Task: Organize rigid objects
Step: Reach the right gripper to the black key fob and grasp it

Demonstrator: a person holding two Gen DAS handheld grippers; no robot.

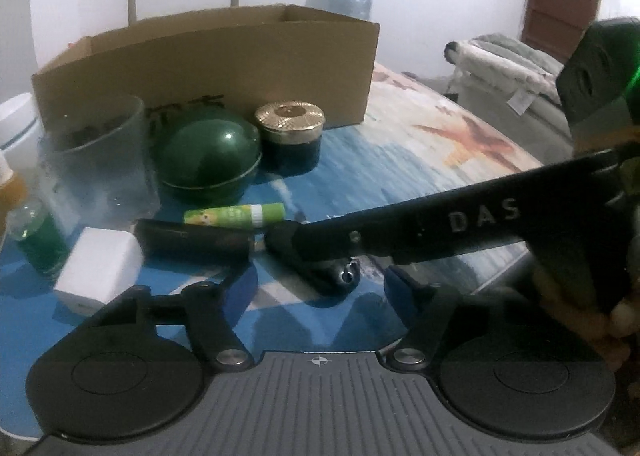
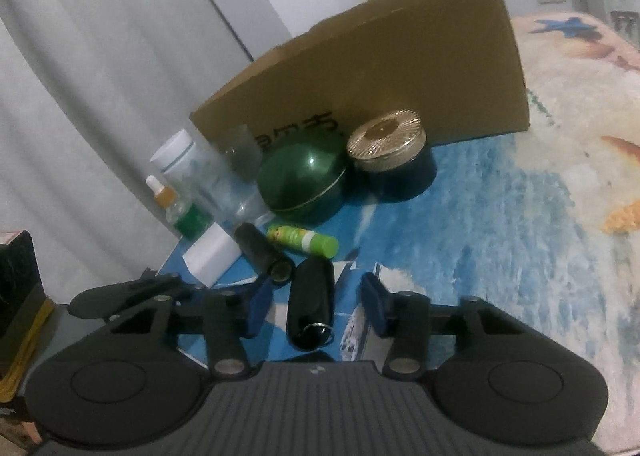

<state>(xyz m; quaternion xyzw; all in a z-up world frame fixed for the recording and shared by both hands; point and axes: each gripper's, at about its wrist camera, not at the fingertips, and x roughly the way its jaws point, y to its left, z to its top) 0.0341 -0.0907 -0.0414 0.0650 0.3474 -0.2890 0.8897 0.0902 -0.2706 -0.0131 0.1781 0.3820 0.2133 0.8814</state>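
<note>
Beyond both claws stands a brown corrugated cardboard box (image 2: pixel 380 67), open-topped; what it holds cannot be seen. Before it sit a glossy green domed container (image 2: pixel 304 183) and a dark round jar with a ribbed gold lid (image 2: pixel 390 153), lids on. Left of them stands a clear glass cup (image 1: pixel 100 159). The right claw (image 2: pixel 316 302) stands open astride a smooth black oblong case with a ring (image 2: pixel 310 304), pads not touching. The left claw (image 1: pixel 316 284) stands open, a black cylinder (image 1: pixel 196 244) and green tube (image 1: pixel 236 214) just ahead. Everything rests on a blue-and-white patterned cloth (image 2: pixel 500 240); white walls behind.
</note>
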